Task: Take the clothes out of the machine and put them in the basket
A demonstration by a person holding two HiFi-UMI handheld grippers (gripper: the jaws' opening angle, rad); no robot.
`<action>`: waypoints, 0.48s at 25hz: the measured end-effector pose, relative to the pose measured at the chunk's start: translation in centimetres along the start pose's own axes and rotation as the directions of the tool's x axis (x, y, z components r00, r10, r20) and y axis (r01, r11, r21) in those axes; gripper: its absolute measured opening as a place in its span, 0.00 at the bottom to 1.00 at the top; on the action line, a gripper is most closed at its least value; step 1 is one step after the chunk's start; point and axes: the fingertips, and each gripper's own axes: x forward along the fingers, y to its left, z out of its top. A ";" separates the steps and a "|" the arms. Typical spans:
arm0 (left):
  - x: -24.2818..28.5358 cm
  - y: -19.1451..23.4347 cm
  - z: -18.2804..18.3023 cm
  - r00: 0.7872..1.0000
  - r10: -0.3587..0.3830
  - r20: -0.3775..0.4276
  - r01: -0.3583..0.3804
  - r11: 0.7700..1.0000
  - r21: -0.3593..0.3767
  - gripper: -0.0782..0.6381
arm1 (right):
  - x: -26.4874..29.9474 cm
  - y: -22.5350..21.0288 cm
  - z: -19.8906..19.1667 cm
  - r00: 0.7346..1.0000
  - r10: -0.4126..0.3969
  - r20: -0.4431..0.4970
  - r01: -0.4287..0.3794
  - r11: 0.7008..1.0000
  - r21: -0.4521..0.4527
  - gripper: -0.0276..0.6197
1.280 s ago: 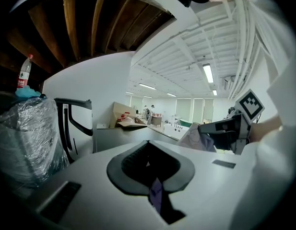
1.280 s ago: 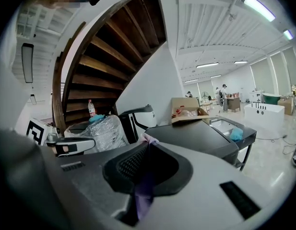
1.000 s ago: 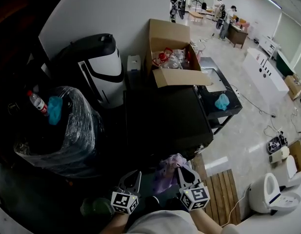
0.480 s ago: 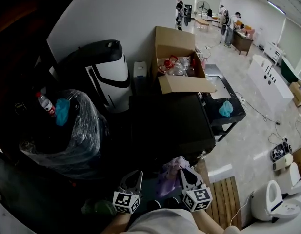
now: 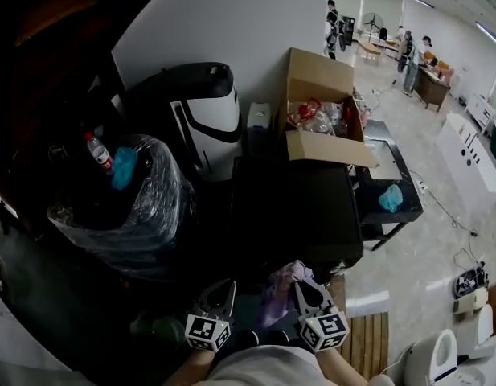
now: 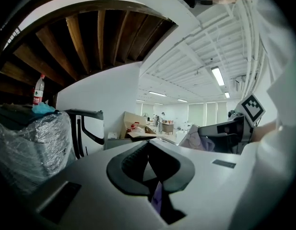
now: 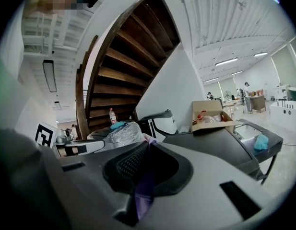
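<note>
One purple garment (image 5: pixel 273 296) — clamped, right fingers (image 7: pixel 128 164)

L tool (image 5: pixel 222 286), R tool (image 5: pixel 304 286): grey, b/w cubes (image 5: pixel 205 332).

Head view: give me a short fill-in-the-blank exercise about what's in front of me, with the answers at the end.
1. The crumpled lilac cloth is pinched by the ____ hand-held gripper.
2. The clear plastic bottle on the plastic-wrapped bin has a ____ cap.
3. Behind the black machine stands an open brown ____ box.
Answers: right; red; cardboard.
</note>
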 end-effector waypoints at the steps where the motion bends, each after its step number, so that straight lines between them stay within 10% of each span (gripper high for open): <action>1: -0.3 0.0 0.0 1.000 0.026 -0.001 -0.026 1.000 0.000 0.14 | 0.1 0.1 0.1 1.000 0.026 -0.002 -0.026 1.000 -0.004 0.08; 12: -7.1 0.5 0.0 0.928 0.369 0.048 -0.368 0.929 -0.036 0.14 | 1.6 4.1 1.2 0.937 0.346 -0.042 -0.348 0.936 -0.049 0.08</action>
